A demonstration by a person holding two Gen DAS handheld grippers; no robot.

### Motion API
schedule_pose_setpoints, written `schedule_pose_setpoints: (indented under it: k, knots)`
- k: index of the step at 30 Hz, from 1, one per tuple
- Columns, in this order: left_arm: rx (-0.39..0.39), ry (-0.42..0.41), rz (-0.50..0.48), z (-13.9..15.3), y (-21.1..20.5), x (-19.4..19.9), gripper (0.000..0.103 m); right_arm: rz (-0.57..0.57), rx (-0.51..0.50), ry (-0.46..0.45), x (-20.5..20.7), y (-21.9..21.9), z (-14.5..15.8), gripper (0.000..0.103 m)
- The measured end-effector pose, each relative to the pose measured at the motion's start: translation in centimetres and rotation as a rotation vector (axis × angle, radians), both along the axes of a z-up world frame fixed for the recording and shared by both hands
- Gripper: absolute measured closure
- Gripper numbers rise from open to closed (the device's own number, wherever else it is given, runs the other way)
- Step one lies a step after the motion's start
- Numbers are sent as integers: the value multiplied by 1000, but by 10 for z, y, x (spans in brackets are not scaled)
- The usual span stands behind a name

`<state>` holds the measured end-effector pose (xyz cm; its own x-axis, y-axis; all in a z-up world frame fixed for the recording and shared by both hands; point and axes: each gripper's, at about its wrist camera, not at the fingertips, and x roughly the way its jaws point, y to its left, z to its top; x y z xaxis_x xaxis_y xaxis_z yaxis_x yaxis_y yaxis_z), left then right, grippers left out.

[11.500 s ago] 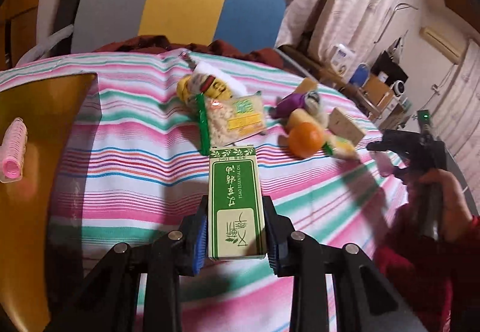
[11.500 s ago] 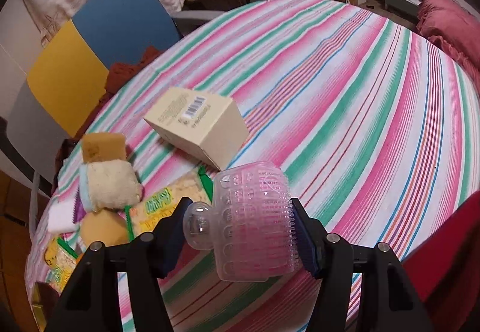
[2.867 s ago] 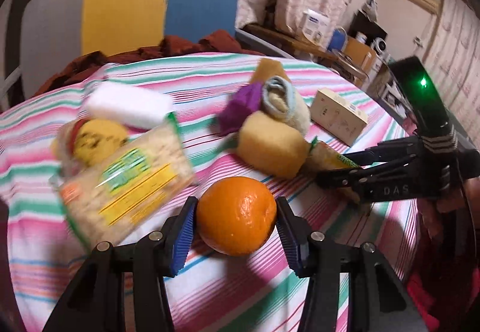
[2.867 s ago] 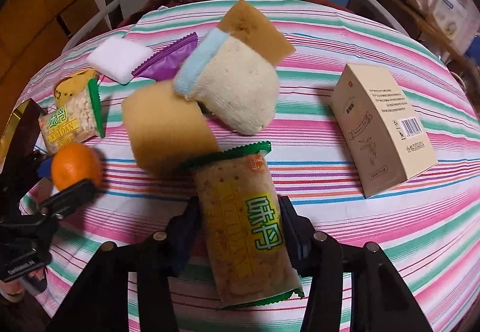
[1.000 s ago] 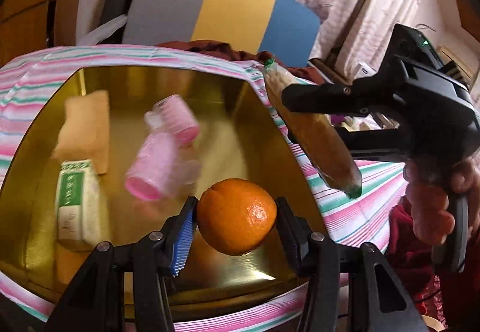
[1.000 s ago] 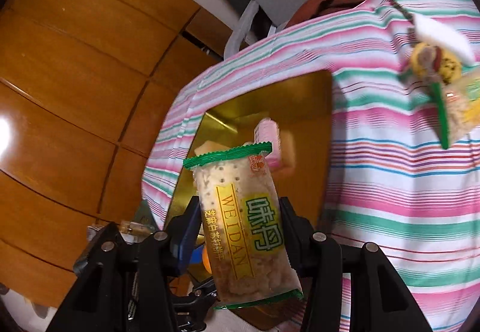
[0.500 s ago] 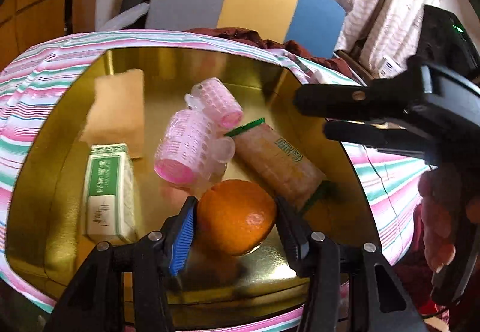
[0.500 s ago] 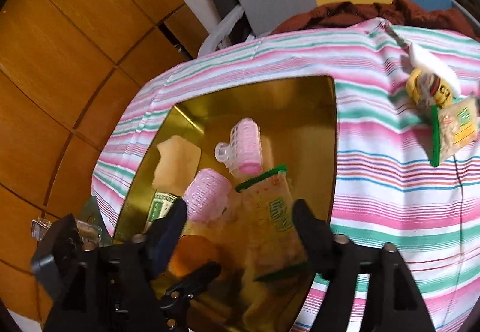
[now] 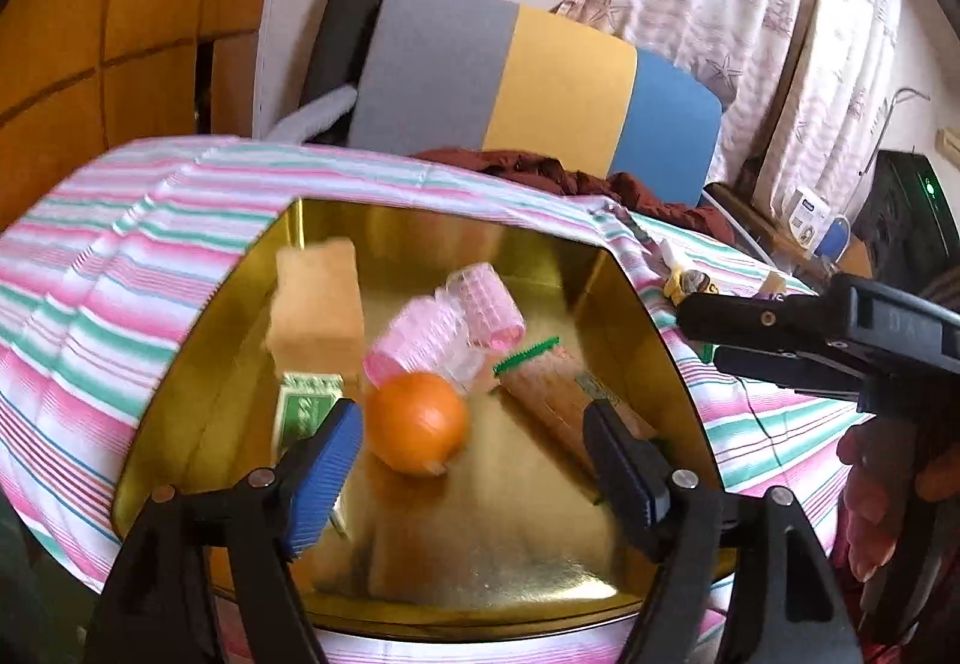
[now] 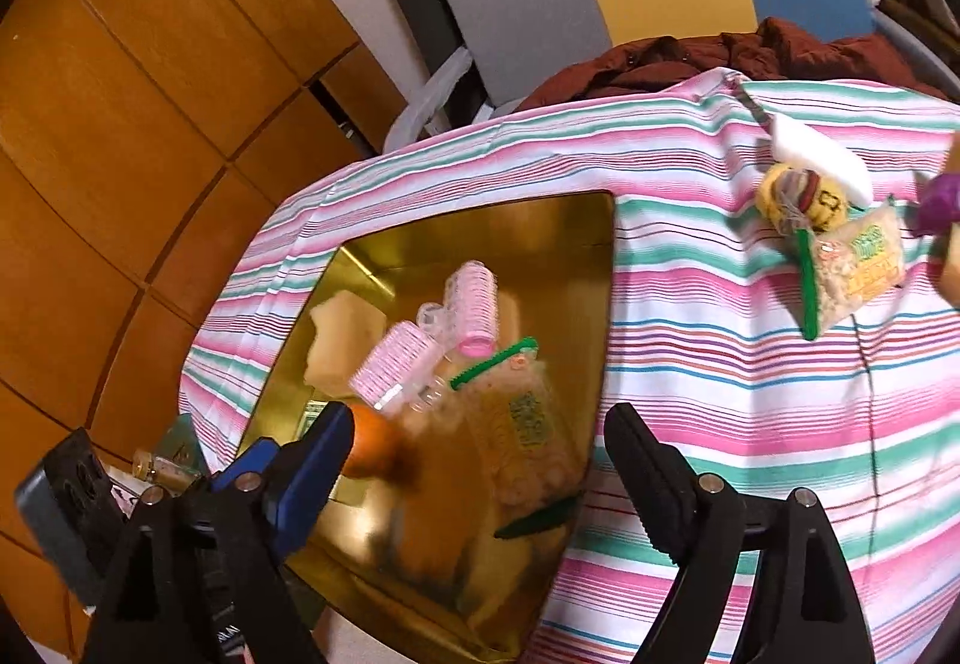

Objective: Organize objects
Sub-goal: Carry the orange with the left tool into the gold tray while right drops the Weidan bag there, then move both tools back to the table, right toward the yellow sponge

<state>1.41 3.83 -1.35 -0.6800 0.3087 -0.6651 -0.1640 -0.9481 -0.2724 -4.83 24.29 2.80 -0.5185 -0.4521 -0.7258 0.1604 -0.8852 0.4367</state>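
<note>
Left wrist view takes in the tabletop (image 9: 90, 304) under its pink, green and white striped cloth, and everything here I place against the gold tray (image 9: 654, 364) sunk in that cloth. Inside the tray, toward its far side, lies a tan sponge (image 9: 318, 310); the two pink hair rollers (image 9: 444, 325) sit near its middle, the biscuit packet (image 9: 570, 394) angles along its right half, a green box (image 9: 306, 412) lies at its left, and the orange (image 9: 417, 421) rests near the front.

The left gripper (image 9: 474, 463) hangs over the tray's front with its jaws spread, having just been opening; the orange sits between and beyond the pads, free of both. The right gripper (image 10: 474, 469), above the tray's near right edge, is spread too after opening, the biscuit packet lying loose beneath it.

So this is the release step, I'd judge: both loads are delivered. Off to the tray's right on the cloth another snack packet (image 10: 855, 262), a yellow-wrapped item (image 10: 798, 202) and a white block (image 10: 822, 157) wait. The next move likely calls for lifting both grippers clear of the tray and swinging right for those.
</note>
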Motion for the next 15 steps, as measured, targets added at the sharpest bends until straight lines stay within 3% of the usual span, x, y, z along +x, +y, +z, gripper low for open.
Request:
schedule_pose_setpoints:
  k: [5,15]
  knots:
    - [82,-68,-39,-8,9,-3,26,-35,13,-18,2,19,-3,12]
    - [42,17,-140,6,40,19,26,-147,81,-86,7,89,-22,10]
